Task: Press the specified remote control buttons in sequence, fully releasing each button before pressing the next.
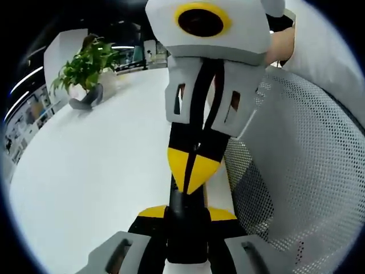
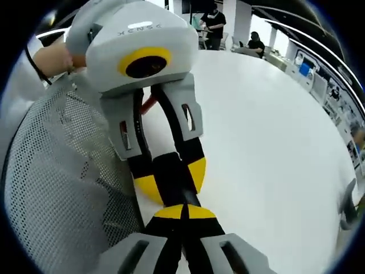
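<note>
No text can be read with certainty.

Counted: 2 grippers, left gripper (image 1: 187, 220) & right gripper (image 1: 194, 174); 1 black remote (image 1: 185, 214); 1 potted plant (image 1: 84, 71); 1 mesh chair (image 1: 308, 171); 1 tabletop (image 1: 97, 165).

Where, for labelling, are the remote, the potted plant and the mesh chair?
remote (image 2: 171, 171), right gripper view, its black body.
potted plant (image 1: 85, 65), left gripper view, its leaves.
mesh chair (image 1: 308, 171), left gripper view, perforated back.

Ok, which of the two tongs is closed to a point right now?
The right tongs: their yellow tips meet in a point, while the left tongs stand apart, gripping a slim black object between them.
</note>
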Tool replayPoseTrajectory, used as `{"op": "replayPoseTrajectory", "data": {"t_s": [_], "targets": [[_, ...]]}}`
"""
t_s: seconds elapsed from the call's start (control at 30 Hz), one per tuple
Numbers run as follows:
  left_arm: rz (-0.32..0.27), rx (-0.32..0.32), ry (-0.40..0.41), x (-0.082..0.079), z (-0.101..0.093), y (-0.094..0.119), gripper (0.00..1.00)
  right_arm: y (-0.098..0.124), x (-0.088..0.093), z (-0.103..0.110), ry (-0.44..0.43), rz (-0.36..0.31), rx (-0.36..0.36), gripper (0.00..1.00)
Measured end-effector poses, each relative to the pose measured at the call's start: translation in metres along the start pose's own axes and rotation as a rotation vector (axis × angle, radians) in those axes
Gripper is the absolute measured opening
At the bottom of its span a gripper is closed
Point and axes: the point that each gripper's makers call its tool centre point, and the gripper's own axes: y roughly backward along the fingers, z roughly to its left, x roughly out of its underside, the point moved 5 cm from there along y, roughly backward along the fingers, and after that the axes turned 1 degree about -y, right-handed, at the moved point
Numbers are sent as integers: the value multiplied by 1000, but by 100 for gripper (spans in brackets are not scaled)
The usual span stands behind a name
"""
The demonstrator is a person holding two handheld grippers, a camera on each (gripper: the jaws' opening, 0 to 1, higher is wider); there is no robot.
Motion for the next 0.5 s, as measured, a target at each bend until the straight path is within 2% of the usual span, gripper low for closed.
{"op": "replayPoseTrajectory", "data": {"t_s": [0.1, 0.33, 0.37, 0.5], "targets": [[-1, 0, 0, 0, 0, 0, 24, -1, -2, 0, 32, 22, -11, 0], [1, 9, -15, 0, -1, 1, 24, -4, -6, 3, 313, 95, -8, 0], [2, 10, -18, 0, -1, 1, 24, -6, -6, 5, 278, 89, -4, 0], [3, 16, -25, 0, -1, 1, 24, -4, -3, 5, 297, 63, 18, 0]]}}
